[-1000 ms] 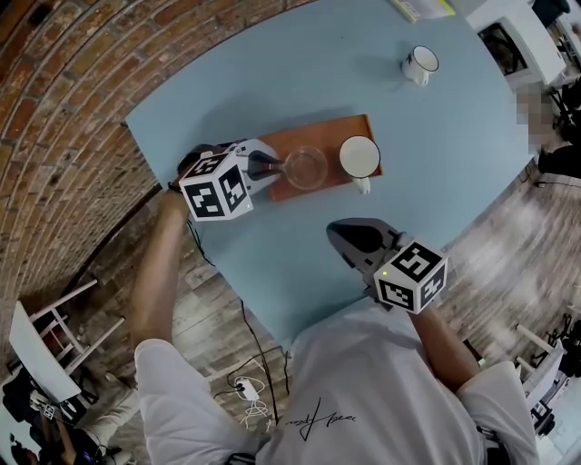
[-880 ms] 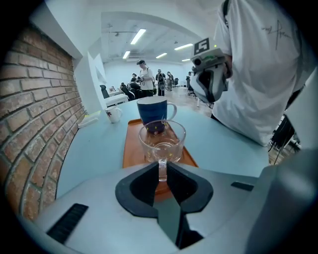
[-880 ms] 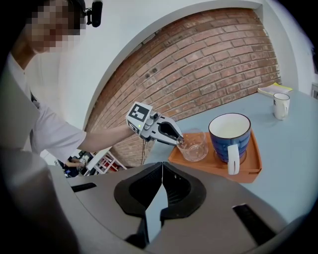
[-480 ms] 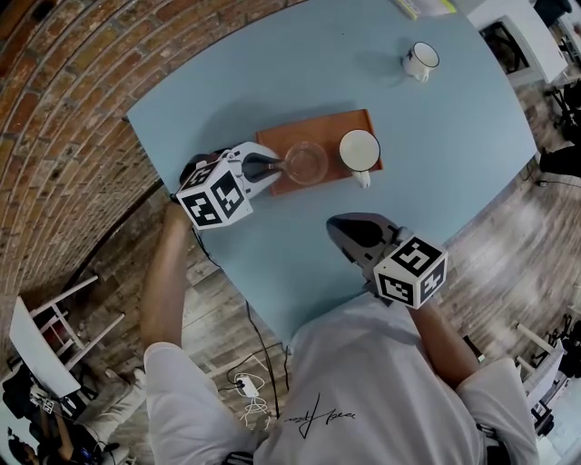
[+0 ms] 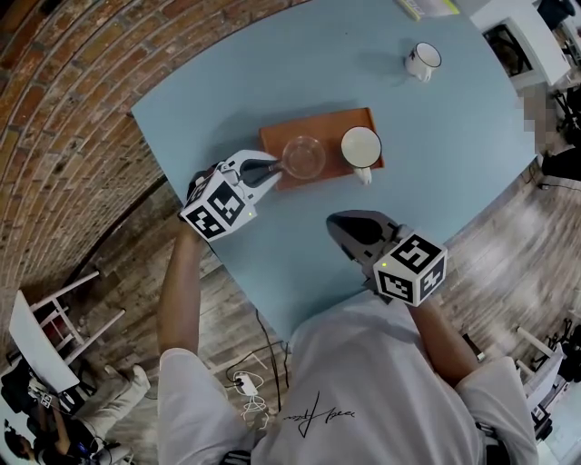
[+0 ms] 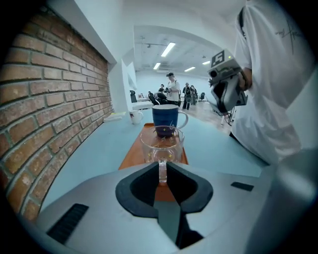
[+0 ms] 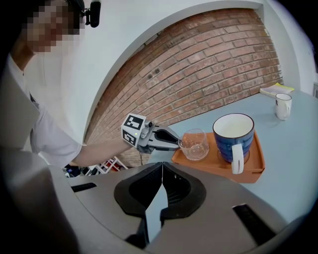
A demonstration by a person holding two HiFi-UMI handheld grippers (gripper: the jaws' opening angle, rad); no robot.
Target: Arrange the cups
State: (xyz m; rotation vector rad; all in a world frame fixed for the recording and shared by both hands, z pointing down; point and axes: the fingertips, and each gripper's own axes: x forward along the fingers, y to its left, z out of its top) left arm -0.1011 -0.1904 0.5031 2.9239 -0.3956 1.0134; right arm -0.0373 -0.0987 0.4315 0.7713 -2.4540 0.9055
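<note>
A clear glass cup (image 5: 302, 156) stands on the left end of the orange tray (image 5: 272, 138), and my left gripper (image 5: 277, 165) is shut on its handle (image 6: 162, 171). In the left gripper view the glass cup (image 6: 162, 143) sits just past the jaws, with the blue mug (image 6: 166, 116) behind it. That blue mug (image 5: 360, 147), white inside, stands on the tray's right end. A small white mug (image 5: 422, 61) stands alone far back on the blue table (image 5: 436, 173). My right gripper (image 5: 334, 222) hovers near the table's front edge, shut and holding nothing. Its own view shows the glass cup (image 7: 194, 145), blue mug (image 7: 233, 133) and tray (image 7: 253, 167).
A brick wall (image 5: 64, 109) runs along the table's left side. A yellow-edged book (image 5: 422, 7) lies at the far table edge. A white chair (image 5: 45, 331) stands on the wood floor at lower left. Several people stand far back in the room (image 6: 174, 92).
My left gripper has rolled about its own line, its marker cube swinging down and left, while still gripping the glass cup's handle. The right gripper has kept still.
</note>
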